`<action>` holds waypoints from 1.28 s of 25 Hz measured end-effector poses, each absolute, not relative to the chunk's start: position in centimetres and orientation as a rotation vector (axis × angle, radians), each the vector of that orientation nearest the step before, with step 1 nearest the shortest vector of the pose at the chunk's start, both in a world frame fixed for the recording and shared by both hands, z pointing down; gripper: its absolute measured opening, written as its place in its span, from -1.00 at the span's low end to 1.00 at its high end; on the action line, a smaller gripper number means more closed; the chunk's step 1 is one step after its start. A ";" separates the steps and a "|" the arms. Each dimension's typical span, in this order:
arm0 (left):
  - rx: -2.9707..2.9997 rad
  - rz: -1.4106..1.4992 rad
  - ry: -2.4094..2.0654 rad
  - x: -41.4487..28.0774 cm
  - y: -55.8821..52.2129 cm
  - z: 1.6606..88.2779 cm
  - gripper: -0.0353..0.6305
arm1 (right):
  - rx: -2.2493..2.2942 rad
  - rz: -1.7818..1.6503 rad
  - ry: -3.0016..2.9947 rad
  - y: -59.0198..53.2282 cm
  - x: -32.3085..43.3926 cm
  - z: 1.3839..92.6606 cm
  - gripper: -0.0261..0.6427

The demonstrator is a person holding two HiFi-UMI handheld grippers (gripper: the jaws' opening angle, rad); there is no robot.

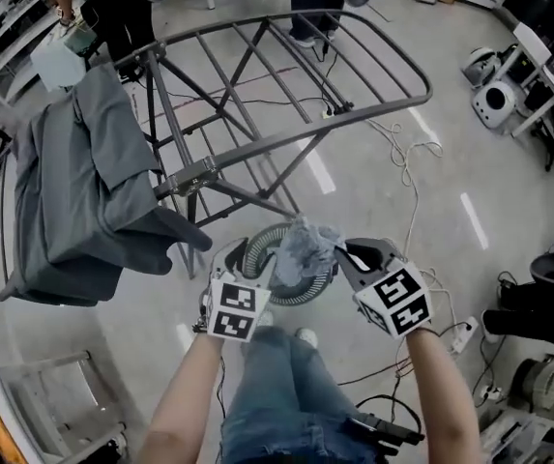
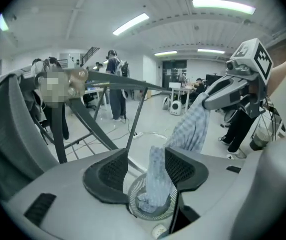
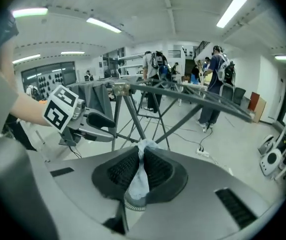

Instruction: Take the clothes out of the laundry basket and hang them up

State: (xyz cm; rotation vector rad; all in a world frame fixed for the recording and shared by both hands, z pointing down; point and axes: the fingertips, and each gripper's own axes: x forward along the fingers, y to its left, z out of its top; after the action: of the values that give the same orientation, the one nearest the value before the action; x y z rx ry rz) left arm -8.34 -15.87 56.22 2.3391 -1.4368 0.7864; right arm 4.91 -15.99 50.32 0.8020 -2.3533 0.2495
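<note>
Right gripper view — cloth [image 3: 138,176] pinched; head view — basket [image 1: 255,251] beneath it.

Both our forearms [image 1: 182,399] reach toward twelve o'clock; our left gripper [image 1: 246,257] holds its jaws apart, and at its three o'clock our right gripper [image 1: 346,255] pinches the cloth [image 1: 307,245].

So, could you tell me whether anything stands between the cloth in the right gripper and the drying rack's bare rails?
Nothing visible does. The checked cloth hangs from the shut right gripper above the basket, and the bare rails lie open just ahead. The grey garment covers only the rack's left wing.
</note>
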 end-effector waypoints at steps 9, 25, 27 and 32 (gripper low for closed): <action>2.543 0.682 -1.458 -7.6 -19.3 44.6 -0.20 | 0.771 -0.155 -2.426 -17.6 5.6 34.3 -0.83; 2.828 0.401 -1.251 -3.1 -25.9 29.2 -0.20 | 0.678 -0.831 -2.492 -16.6 7.2 13.3 -0.83; 2.855 0.326 -1.148 -2.1 -27.5 28.8 -0.20 | 0.664 -0.873 -2.514 -16.1 7.5 11.9 -0.83; 2.863 0.171 -0.831 2.2 -30.4 28.5 -0.20 | 0.649 -0.886 -2.572 -15.5 8.2 10.0 -0.83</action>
State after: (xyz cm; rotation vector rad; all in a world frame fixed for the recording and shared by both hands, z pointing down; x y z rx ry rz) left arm 2.17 -30.36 28.51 2.8629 -0.8306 0.1714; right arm 8.16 -15.48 10.02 0.6493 -2.5723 -0.8865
